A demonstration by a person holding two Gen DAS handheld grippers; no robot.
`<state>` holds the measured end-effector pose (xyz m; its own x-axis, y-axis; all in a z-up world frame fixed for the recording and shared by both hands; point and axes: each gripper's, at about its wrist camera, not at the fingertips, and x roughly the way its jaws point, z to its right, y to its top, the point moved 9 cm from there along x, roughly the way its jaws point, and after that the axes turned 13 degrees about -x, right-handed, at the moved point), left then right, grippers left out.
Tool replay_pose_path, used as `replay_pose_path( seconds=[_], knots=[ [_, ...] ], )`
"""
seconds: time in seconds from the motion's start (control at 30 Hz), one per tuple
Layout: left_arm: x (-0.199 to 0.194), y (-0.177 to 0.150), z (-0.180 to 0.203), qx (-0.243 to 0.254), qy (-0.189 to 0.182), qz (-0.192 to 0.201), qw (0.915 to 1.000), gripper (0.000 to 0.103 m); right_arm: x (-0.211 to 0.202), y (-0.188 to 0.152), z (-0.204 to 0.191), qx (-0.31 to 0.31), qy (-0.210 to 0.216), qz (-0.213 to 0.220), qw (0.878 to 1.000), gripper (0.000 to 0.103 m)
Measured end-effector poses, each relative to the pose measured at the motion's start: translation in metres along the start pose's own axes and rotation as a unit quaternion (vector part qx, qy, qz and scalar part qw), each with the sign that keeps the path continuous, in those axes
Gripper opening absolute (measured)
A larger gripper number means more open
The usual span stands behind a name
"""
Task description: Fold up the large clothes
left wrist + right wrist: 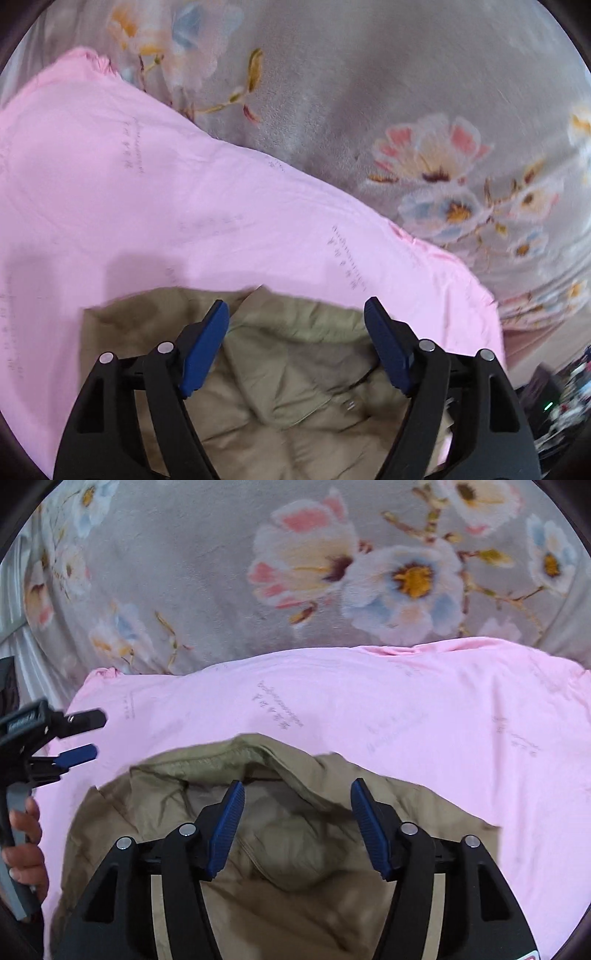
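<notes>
On the pink sheet (369,701) over the floral blanket (207,590), the khaki jacket (295,849) lies bunched and seemingly only partly folded, beneath the left gripper (295,314) and right gripper (297,794), both released and empty.

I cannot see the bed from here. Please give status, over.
Left gripper open, empty. Right gripper open, empty. Khaki jacket lies crumpled on pink sheet. Nothing in the way.
</notes>
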<state>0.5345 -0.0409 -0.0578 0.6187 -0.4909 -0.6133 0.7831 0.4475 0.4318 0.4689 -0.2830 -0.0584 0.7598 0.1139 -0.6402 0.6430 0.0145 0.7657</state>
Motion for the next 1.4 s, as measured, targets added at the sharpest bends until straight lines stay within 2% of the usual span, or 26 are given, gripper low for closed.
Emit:
replay_pose_path(
  seconds=[0.07,0.13,0.2,0.23,0.27,0.3,0.33,0.37,0.5,0.57,0.67,0.73,0.8,0.87,1.0,1.17,1.4],
  knots=[
    [0.021,0.01,-0.002,-0.05,-0.017,-0.026,0.9982,0.073,0.009,0.012,0.005,0.046,0.03,0.01,0.998,0.048],
    [0.046,0.009,-0.008,-0.089,-0.009,-0.051,0.9947,0.069,0.017,0.019,0.019,0.118,0.049,0.02,0.992,0.047],
    [0.071,-0.003,-0.013,-0.094,0.008,-0.079,0.9924,0.062,0.028,0.02,0.026,0.173,0.079,0.023,0.981,0.043],
    [0.079,-0.01,-0.015,-0.09,0.019,-0.091,0.9917,0.059,0.035,0.018,0.025,0.179,0.085,0.014,0.98,0.037],
    [0.09,-0.023,-0.02,-0.077,0.038,-0.109,0.9904,0.052,0.042,0.016,0.02,0.17,0.088,-0.003,0.982,0.03],
    [0.092,-0.033,-0.026,-0.066,0.059,-0.125,0.9882,0.044,0.051,0.01,0.013,0.143,0.092,-0.03,0.985,0.027],
    [0.093,-0.04,-0.03,-0.043,0.079,-0.129,0.9876,0.04,0.054,0.002,0.005,0.117,0.093,-0.049,0.988,0.022],
    [0.092,-0.048,-0.035,-0.008,0.102,-0.124,0.987,0.031,0.055,-0.006,0.0,0.086,0.085,-0.067,0.99,0.02],
    [0.084,-0.063,-0.048,0.065,0.136,-0.114,0.982,0.017,0.045,-0.03,-0.005,0.011,0.041,-0.104,0.994,0.015],
    [0.085,-0.067,-0.053,0.078,0.143,-0.109,0.9807,0.015,0.038,-0.028,0.0,0.017,0.026,-0.099,0.995,0.015],
    [0.087,-0.069,-0.055,0.099,0.151,-0.096,0.9788,0.015,0.024,-0.008,0.006,0.033,0.013,-0.064,0.997,0.015],
    [0.088,-0.07,-0.054,0.114,0.156,-0.085,0.9774,0.015,0.031,-0.005,0.01,0.02,-0.017,-0.077,0.997,0.015],
    [0.09,-0.071,-0.051,0.132,0.158,-0.074,0.9758,0.015,0.044,-0.018,0.015,0.013,-0.037,-0.103,0.994,0.014],
    [0.09,-0.072,-0.051,0.146,0.157,-0.062,0.9748,0.015,0.054,-0.034,0.018,0.016,-0.028,-0.111,0.993,0.013],
    [0.089,-0.075,-0.051,0.171,0.165,-0.035,0.9706,0.015,0.056,-0.038,0.02,0.032,-0.019,-0.099,0.994,0.012],
    [0.09,-0.078,-0.047,0.204,0.186,-0.003,0.9612,0.015,0.057,-0.035,0.015,0.012,-0.044,-0.086,0.995,0.012],
    [0.09,-0.079,-0.045,0.223,0.204,0.008,0.9532,0.015,0.06,-0.034,0.013,-0.003,-0.062,-0.081,0.995,0.012]
  ],
)
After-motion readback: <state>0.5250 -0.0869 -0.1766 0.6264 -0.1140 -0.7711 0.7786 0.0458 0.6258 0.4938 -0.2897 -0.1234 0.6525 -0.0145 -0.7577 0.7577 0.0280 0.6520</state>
